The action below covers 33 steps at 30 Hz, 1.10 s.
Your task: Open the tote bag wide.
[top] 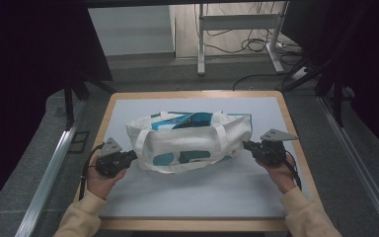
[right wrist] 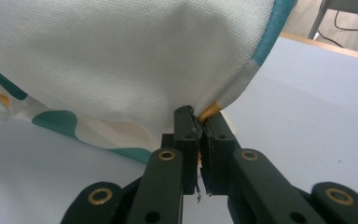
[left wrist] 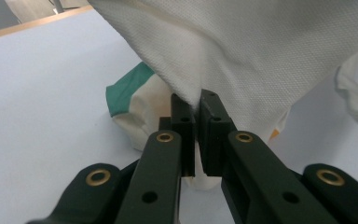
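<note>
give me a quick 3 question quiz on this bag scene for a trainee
1. True or false: the left gripper is shut on fabric of the tote bag.
2. What does the right gripper pinch? A) a bag handle B) a corner of the bag with an orange patch C) the table edge
3. What does the bag rest on?

Key
1. True: its jaws clamp white cloth at the bag's end.
2. B
3. A pale mat covering the wooden table.
</note>
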Motion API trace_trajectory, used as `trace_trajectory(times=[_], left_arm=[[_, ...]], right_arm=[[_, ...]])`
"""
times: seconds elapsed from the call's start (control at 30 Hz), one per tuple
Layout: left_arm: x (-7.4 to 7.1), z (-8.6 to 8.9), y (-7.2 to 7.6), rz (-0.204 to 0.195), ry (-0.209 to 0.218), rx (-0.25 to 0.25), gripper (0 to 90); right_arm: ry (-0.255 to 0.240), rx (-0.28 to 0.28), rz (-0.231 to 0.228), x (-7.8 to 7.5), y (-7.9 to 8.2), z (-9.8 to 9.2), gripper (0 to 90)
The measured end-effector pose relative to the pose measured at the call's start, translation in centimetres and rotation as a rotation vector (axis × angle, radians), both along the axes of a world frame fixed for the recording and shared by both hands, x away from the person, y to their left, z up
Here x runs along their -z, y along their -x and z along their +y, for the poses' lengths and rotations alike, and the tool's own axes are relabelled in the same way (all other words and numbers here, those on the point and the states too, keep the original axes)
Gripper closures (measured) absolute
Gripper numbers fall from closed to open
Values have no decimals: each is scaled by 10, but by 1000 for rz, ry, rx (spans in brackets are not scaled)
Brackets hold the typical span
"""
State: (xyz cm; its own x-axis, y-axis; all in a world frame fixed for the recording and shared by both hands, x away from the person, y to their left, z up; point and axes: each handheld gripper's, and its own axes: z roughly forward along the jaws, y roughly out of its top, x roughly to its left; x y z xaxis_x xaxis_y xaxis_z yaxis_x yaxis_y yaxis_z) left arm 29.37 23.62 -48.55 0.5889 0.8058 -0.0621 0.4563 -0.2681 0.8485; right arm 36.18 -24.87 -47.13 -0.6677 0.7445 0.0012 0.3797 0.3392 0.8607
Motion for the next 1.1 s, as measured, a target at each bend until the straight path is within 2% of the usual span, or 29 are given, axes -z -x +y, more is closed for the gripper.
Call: trace_trajectory(times=[0.1, 0.17, 0.47, 0.7, 0.97, 1.1], left_arm=[[3, -2, 0, 11, -17, 3, 865], [9, -5, -1, 23, -41, 10, 865], [18, -6, -6, 56, -49, 10, 866], [29, -10, -11, 91, -78, 13, 867], [41, -14, -21, 142, -102, 13, 868], [42, -15, -22, 145, -100, 12, 867]], right_arm=[[6, 1, 8, 3, -1, 1, 849], [27, 2, 21, 10, -2, 3, 849], [43, -2, 65, 24, -4, 4, 849], [83, -9, 107, 37, -3, 7, 855], [109, -13, 118, 44, -3, 11, 862], [109, -14, 122, 46, -4, 11, 862]])
